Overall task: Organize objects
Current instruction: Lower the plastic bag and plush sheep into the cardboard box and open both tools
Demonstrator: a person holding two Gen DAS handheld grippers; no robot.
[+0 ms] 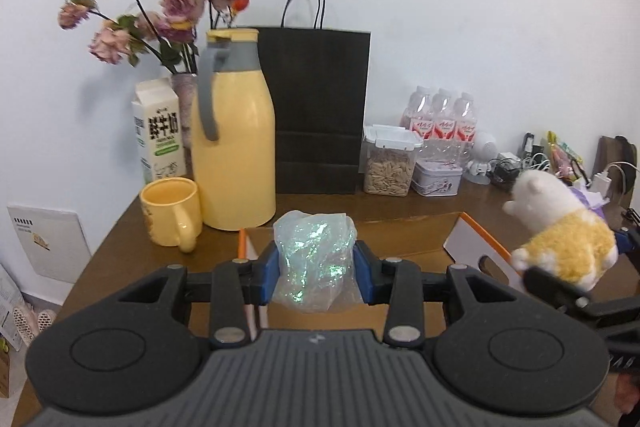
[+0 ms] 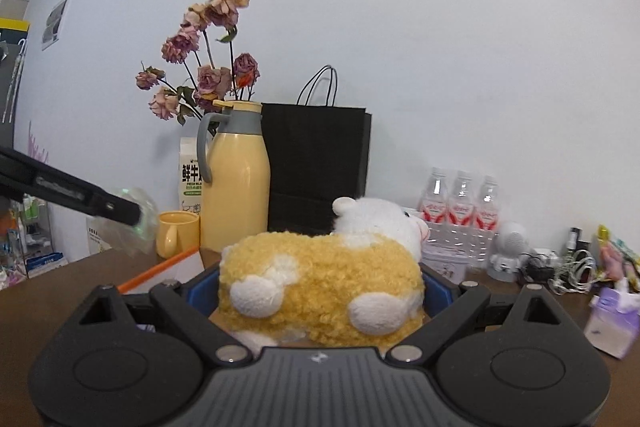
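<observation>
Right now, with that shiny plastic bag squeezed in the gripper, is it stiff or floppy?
Probably floppy and light: the crinkled iridescent bag bulges between the left hand-held gripper pads. Its glossy film looks slippery, so it might slide out.

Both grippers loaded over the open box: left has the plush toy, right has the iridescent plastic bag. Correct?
Swapped. The left gripper is shut on the iridescent plastic bag, per the left wrist view; the right gripper is shut on the plush toy, per the right wrist view. Both are held over the open box.
</observation>
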